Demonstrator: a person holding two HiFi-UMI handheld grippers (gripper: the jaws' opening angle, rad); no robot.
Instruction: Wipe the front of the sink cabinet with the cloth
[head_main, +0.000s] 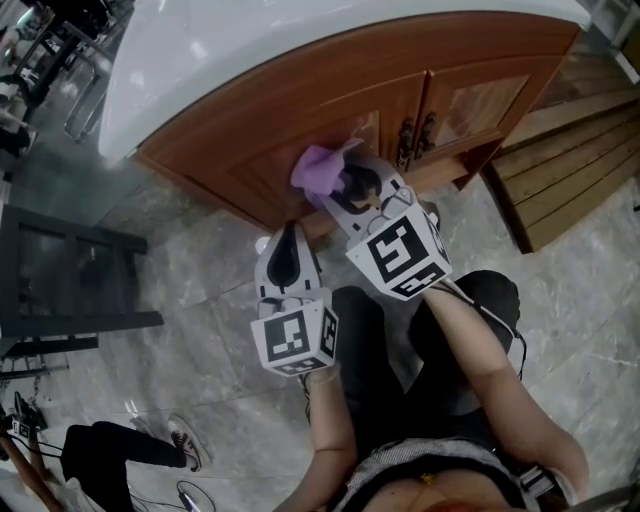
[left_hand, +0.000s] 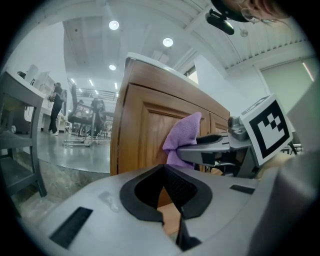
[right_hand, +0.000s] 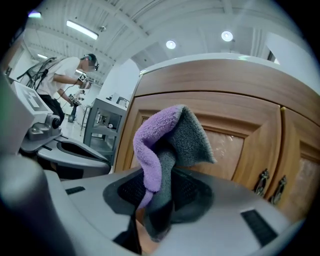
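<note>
The sink cabinet (head_main: 330, 110) is brown wood with panelled doors under a white top. My right gripper (head_main: 352, 185) is shut on a purple and grey cloth (head_main: 320, 167), held close against the left door (right_hand: 220, 145); the cloth (right_hand: 162, 150) sticks up out of the jaws. In the left gripper view the cloth (left_hand: 182, 137) shows beside the door. My left gripper (head_main: 287, 250) hangs lower and to the left, shut with nothing in it, a little off the cabinet's base.
Two dark metal handles (head_main: 417, 138) sit where the doors meet. A dark metal frame (head_main: 70, 285) stands on the tiled floor at left. Wooden planks (head_main: 570, 170) lie at right. A person's shoes (head_main: 185, 440) show at lower left; another person (right_hand: 67, 75) works far off.
</note>
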